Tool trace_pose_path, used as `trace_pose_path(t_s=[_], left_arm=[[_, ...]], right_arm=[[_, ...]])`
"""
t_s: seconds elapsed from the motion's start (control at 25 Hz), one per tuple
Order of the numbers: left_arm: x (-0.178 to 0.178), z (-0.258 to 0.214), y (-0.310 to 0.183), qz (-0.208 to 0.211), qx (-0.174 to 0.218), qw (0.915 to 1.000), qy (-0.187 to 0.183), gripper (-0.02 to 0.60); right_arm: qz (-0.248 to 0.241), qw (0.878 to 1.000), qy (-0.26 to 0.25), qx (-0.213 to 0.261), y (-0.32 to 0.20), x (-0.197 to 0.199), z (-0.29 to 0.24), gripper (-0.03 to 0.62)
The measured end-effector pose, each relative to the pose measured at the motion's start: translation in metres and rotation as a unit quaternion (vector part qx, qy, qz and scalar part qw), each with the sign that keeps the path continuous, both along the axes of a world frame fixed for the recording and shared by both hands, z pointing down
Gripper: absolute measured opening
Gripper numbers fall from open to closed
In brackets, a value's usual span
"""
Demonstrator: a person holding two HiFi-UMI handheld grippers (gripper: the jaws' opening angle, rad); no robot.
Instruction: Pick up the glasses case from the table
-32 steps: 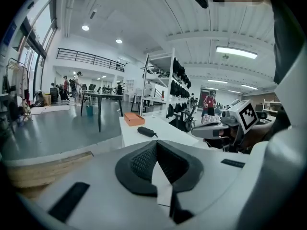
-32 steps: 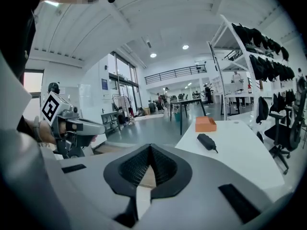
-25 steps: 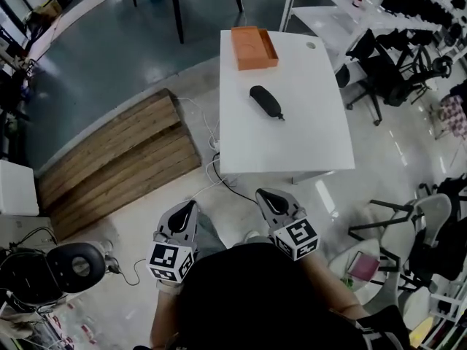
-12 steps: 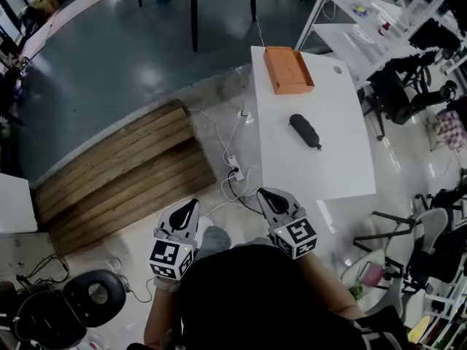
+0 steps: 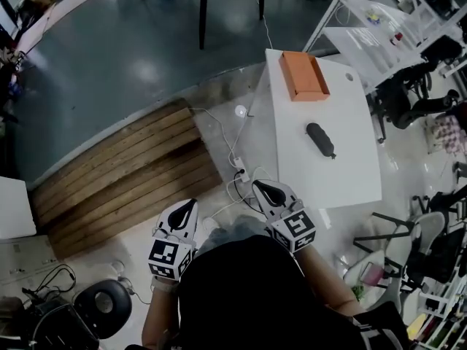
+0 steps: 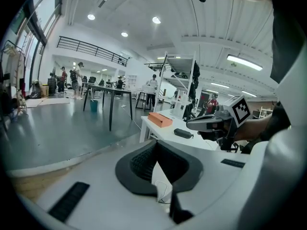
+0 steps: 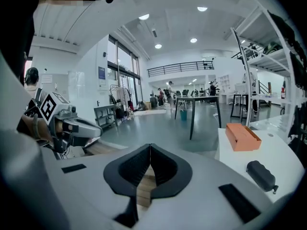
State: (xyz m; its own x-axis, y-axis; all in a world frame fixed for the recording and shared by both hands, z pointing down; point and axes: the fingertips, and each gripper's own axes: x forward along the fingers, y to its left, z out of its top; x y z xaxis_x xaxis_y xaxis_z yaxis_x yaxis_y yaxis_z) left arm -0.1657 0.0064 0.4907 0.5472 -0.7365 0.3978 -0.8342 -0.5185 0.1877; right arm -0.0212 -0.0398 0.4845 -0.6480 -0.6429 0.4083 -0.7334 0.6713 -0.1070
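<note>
Since a second ago the bench [image 5: 343,173] has slid from the middle of the head view to its right side and sits lower in it. Its near left corner is now just beside the right hand-held gripper [image 5: 263,189], where a strip of floor lay between them before. The case [image 5: 320,139] and the orange box [image 5: 304,76] have kept their places on the bench top. The wooden boards [image 5: 124,177] on the floor now fill the middle left, and the cables [image 5: 233,168] lie straight ahead of the two grippers. Both grippers sit at the same spots in the head view as before, side by side in front of the person's body.

The case lies near the middle of the bench, ahead and to the right of the right hand-held gripper and well apart from it. The box lies beyond the case at the far end. In the right gripper view the case [image 7: 261,175] shows at the lower right, off to the side of the jaws, with the box [image 7: 242,136] behind it. The left hand-held gripper [image 5: 188,207] is over the floor, farther from the case [image 6: 183,133] than the right one.

The right hand-held gripper [image 7: 150,150] is clenched, tips together, with nothing in it. The left hand-held gripper [image 6: 157,147] is likewise clenched and empty.
</note>
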Motion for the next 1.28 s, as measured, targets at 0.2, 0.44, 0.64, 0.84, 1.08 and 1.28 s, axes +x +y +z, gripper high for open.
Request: trace_pose_path(t_s=[0.2,0.44,0.64,0.84,1.08,1.28], left_arm=[[-0.002,0.004,-0.021,-0.005,-0.008,0.9999,-0.009,0.018],[0.012,-0.006,-0.051,-0.018,-0.013,0.9997,-0.011,0.018],[0.028,-0.01,-0.07,-0.015,-0.017,0.9996,-0.018,0.018],[0.048,-0.005,-0.081,-0.01,-0.028,0.9992,-0.027,0.018],[0.07,0.011,-0.089,-0.003,-0.053,0.998,-0.034,0.018],[0.079,0.018,-0.09,-0.009,-0.069,0.9966,-0.043,0.018]], right_arm=[[0.003,1.0,0.018,0.002,-0.03,0.009,0.007,0.028],[0.009,0.999,0.042,-0.002,-0.07,0.043,0.014,0.028],[0.05,0.997,0.059,-0.009,-0.109,0.092,0.031,0.038],[0.083,0.991,0.096,-0.034,-0.134,0.152,0.06,0.107],[0.14,0.981,0.121,-0.061,-0.162,0.234,0.093,0.175],[0.168,0.967,0.176,-0.075,-0.179,0.295,0.126,0.268]])
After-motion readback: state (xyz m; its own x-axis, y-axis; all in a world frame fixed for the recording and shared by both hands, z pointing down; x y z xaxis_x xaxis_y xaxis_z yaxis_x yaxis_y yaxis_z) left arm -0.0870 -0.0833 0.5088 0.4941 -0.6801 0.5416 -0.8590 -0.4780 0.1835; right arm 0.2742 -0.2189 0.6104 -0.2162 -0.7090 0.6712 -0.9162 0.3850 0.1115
